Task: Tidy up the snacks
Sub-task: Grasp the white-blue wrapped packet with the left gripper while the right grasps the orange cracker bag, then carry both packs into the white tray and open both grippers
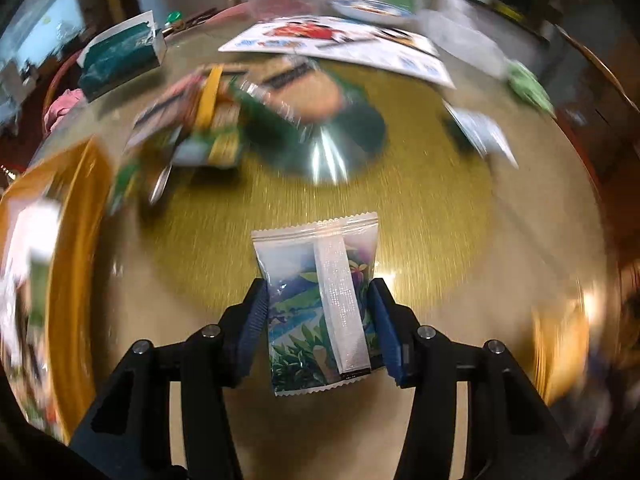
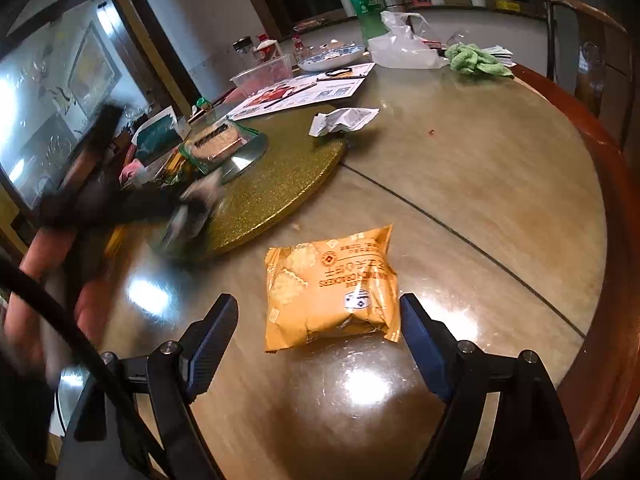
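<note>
A small snack packet [image 1: 320, 304] with a green and blue leaf print and a white back seam is the one sharp thing in the blurred left wrist view. My left gripper [image 1: 318, 288] is shut on it, blue pads pressing both sides, above the gold turntable [image 1: 420, 220]. A blurred pile of snack packs [image 1: 208, 120] lies further out. In the right wrist view an orange cracker packet [image 2: 332, 288] lies flat on the table. My right gripper [image 2: 318, 300] stands open around it, fingers apart from its sides. The left gripper [image 2: 184, 208] shows there as a dark blur.
An orange tray [image 1: 76, 240] sits at the left edge. A teal tissue box [image 1: 120, 56], a printed leaflet [image 1: 340, 44], a crumpled white wrapper [image 2: 344, 120], a green cloth [image 2: 476, 60], a plastic bag [image 2: 400, 48] and a green bottle [image 2: 366, 4] crowd the far side. A wooden chair [image 2: 592, 40] stands at the right.
</note>
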Demonstrator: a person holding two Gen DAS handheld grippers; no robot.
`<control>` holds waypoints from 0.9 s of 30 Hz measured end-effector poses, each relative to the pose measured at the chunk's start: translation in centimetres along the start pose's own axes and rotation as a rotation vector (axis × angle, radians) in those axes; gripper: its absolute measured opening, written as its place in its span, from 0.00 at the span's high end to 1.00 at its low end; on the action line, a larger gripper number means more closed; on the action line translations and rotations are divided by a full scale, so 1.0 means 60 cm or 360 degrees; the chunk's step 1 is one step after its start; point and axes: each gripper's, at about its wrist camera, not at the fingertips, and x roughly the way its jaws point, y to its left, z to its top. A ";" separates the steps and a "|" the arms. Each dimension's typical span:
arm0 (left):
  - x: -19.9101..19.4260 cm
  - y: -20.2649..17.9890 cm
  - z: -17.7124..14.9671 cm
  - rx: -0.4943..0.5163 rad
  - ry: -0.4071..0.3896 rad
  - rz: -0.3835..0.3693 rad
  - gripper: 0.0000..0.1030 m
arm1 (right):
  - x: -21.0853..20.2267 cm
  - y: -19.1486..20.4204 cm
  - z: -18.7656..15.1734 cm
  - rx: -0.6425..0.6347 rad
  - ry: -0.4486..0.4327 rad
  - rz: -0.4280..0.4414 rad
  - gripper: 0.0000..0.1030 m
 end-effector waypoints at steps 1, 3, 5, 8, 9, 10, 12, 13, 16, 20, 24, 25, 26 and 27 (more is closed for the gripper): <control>-0.022 0.009 -0.040 0.0014 -0.0005 -0.0028 0.48 | 0.000 -0.002 0.001 0.0007 0.0000 0.0008 0.21; -0.055 0.024 -0.100 0.0032 -0.0013 -0.0039 0.48 | -0.001 -0.002 0.001 0.0013 0.0000 0.0012 0.21; -0.084 0.039 -0.151 0.0038 -0.0017 -0.0060 0.48 | 0.003 0.006 0.003 -0.0024 0.0015 -0.0031 0.20; -0.110 0.052 -0.195 0.0040 -0.0029 -0.0064 0.48 | 0.017 0.025 0.012 -0.0091 0.0054 -0.0145 0.20; -0.114 0.055 -0.202 0.0034 -0.0035 -0.0064 0.47 | 0.020 0.026 0.015 -0.0090 0.0068 -0.0168 0.20; -0.115 0.056 -0.205 0.0043 -0.0039 -0.0051 0.46 | 0.023 0.027 0.018 -0.0080 0.0076 -0.0178 0.20; -0.115 0.057 -0.206 0.0061 -0.0042 -0.0058 0.45 | 0.029 0.030 0.024 -0.0077 0.0084 -0.0212 0.20; -0.115 0.060 -0.206 0.0058 -0.0045 -0.0069 0.45 | 0.032 0.033 0.024 -0.0094 0.0085 -0.0243 0.20; -0.110 0.060 -0.203 0.0073 -0.0070 -0.0080 0.46 | 0.038 0.048 0.015 -0.0195 0.0083 -0.0392 0.28; -0.114 0.062 -0.211 0.0078 -0.0101 -0.0094 0.48 | 0.027 0.046 0.005 -0.0172 0.0049 -0.0440 0.38; -0.119 0.073 -0.215 0.0044 -0.0117 -0.0144 0.50 | 0.004 0.047 -0.005 -0.0087 0.0031 -0.0296 0.43; -0.120 0.077 -0.214 0.0031 -0.0116 -0.0155 0.51 | 0.003 0.053 -0.005 -0.0087 0.0031 -0.0262 0.44; -0.123 0.082 -0.214 0.0006 -0.0115 -0.0177 0.52 | -0.002 0.061 -0.006 -0.0090 0.0024 -0.0225 0.44; -0.127 0.089 -0.214 -0.0020 -0.0119 -0.0201 0.53 | -0.007 0.072 -0.007 -0.0095 0.0013 -0.0188 0.44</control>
